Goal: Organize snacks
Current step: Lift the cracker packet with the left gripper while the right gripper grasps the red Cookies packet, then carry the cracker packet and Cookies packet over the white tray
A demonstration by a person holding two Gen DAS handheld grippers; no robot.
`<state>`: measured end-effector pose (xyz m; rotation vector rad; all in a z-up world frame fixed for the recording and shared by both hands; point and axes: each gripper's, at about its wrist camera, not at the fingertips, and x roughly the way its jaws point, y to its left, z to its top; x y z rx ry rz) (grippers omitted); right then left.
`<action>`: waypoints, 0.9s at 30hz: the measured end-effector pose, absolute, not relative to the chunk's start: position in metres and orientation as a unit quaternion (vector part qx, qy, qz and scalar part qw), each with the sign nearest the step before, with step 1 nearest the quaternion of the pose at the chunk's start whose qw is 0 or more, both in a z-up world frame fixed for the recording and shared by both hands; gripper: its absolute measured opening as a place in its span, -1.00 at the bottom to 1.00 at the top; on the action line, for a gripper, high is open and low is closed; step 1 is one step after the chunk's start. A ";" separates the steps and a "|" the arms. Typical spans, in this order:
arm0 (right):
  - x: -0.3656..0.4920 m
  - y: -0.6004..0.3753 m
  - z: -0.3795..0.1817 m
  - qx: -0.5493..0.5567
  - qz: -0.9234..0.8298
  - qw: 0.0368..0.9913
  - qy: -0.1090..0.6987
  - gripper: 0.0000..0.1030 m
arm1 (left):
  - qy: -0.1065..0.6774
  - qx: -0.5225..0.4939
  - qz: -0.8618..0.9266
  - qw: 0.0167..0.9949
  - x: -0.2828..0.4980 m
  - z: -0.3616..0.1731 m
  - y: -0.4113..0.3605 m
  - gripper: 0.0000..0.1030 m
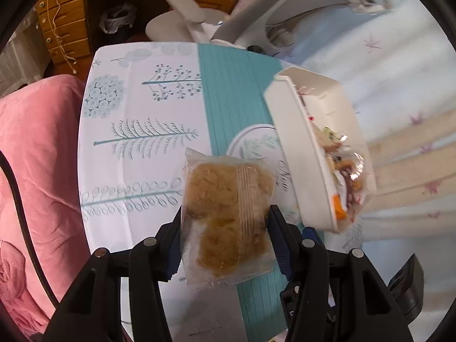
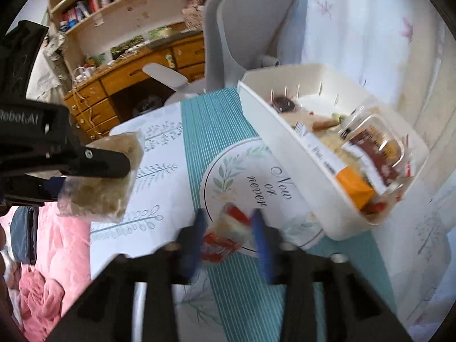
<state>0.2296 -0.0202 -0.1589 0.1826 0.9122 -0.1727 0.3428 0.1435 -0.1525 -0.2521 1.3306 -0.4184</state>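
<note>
Above the table's [image 1: 142, 171] middle, the left gripper [image 1: 225, 228] clamps a clear-wrapped cake [image 1: 228, 216]; the right gripper [image 2: 228, 236] pinches a red-white packet [image 2: 228, 233] — beside the white bin [image 2: 285, 148] of snacks near the right edge.

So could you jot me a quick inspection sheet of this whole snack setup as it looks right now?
Surface: white table with teal striped runner, leaf prints.
Job's things: white plastic bin at the right edge, holding assorted wrapped snacks; clear-wrapped crumbly brown cake; red-and-white wrapped snack, blurred.
Clutter: nothing seen on the table.
Grippers: left hand-held gripper shut on the cake; right hand-held gripper shut on the red-and-white snack.
Cables: nothing seen.
Surroundings: pink blanket, grey chair, wooden desk.
</note>
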 end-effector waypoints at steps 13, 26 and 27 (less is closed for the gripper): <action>0.186 -0.054 -0.139 0.153 -0.043 0.885 0.438 -0.69 | 0.562 -0.118 -0.203 0.793 0.275 -0.121 0.149 0.02; 0.203 -0.055 -0.165 0.141 0.022 0.865 0.480 -0.18 | 0.554 -0.138 -0.176 0.802 0.236 -0.137 0.179 0.02; 0.205 -0.051 -0.169 0.135 0.032 0.864 0.484 -0.15 | 0.555 -0.137 -0.174 0.802 0.234 -0.139 0.181 0.02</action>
